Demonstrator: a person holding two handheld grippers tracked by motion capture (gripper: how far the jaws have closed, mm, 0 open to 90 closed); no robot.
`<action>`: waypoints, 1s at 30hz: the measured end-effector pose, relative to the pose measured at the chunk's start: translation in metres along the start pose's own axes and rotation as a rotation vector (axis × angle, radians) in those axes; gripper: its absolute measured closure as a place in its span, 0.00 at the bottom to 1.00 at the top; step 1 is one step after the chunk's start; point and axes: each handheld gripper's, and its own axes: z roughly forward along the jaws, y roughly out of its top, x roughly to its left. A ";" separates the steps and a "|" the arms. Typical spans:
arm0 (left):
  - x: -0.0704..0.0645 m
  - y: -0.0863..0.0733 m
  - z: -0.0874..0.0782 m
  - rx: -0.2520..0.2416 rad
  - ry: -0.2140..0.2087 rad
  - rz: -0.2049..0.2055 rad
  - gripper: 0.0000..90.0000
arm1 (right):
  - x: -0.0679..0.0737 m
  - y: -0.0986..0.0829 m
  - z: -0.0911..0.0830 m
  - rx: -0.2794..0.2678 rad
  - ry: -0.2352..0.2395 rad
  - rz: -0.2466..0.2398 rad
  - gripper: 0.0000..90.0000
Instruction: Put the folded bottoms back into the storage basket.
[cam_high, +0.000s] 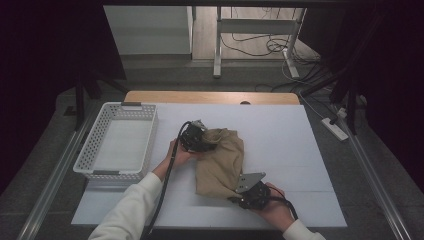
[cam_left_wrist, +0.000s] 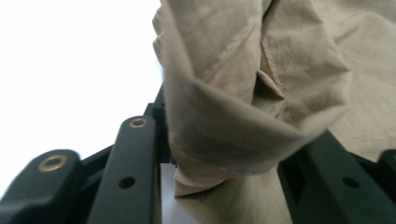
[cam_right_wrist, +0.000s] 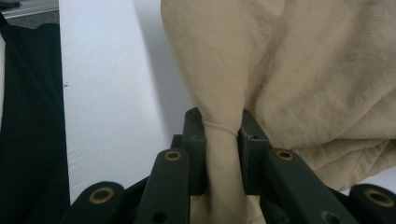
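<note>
At the frame's centre in the high view, the left gripper (cam_high: 196, 138) has its jaws clamped on the upper left corner of the tan cloth (cam_high: 221, 162). The right gripper (cam_high: 251, 194), lower right of centre, pinches the cloth's lower edge. The white surface (cam_high: 290, 135) lies bare to the right; a white basket (cam_high: 120, 142) stands at left.

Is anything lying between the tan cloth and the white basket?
Nothing visible does. The tan cloth lies on the white table, pinched by the left claw and the right claw. The stretch of table between it and the white basket is bare.
</note>
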 end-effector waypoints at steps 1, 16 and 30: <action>0.000 0.000 -0.001 -0.004 -0.004 0.005 0.71 | 0.000 0.000 0.000 0.000 -0.001 0.000 0.85; -0.005 0.002 -0.010 -0.027 -0.002 0.026 0.77 | -0.001 0.000 -0.004 -0.015 -0.001 0.007 0.85; -0.013 0.001 -0.030 -0.075 -0.002 0.044 0.78 | 0.001 0.000 -0.010 -0.024 -0.022 -0.012 0.85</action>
